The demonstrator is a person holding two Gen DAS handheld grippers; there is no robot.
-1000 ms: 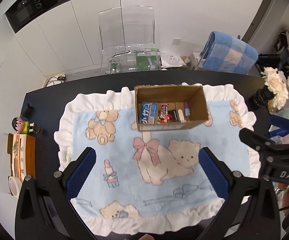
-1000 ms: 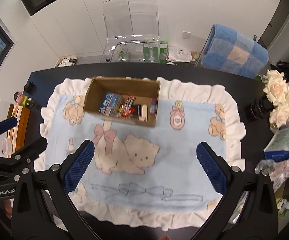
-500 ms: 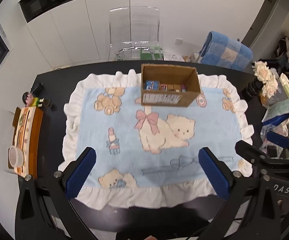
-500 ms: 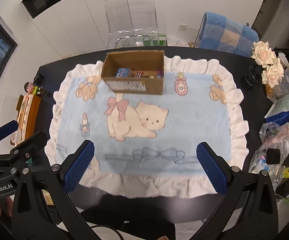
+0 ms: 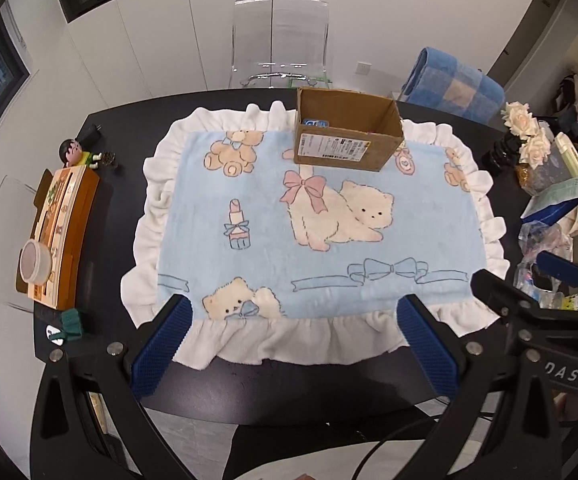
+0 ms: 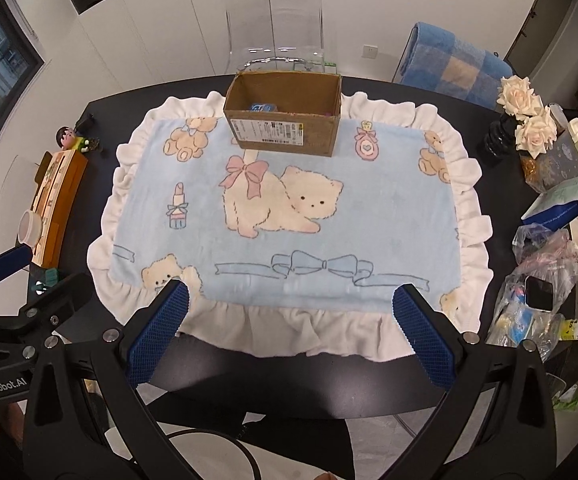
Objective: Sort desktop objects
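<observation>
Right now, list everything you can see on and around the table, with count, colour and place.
cardboard box: one, brown, far middle of the blanket, small items inside
blanket: one, light blue with white frill, covers the table centre
table: one, black, under everything
clear chair: one, transparent, behind the table
checked towel: one, blue and beige, far right
roses: a bunch, cream, right edge
plastic bags: a heap, clear, near right
toy figure: one, dark-haired, far left
orange box: one, left edge, white tub on top
left gripper: blue fingers, open, empty
right gripper: blue fingers, open, empty
</observation>
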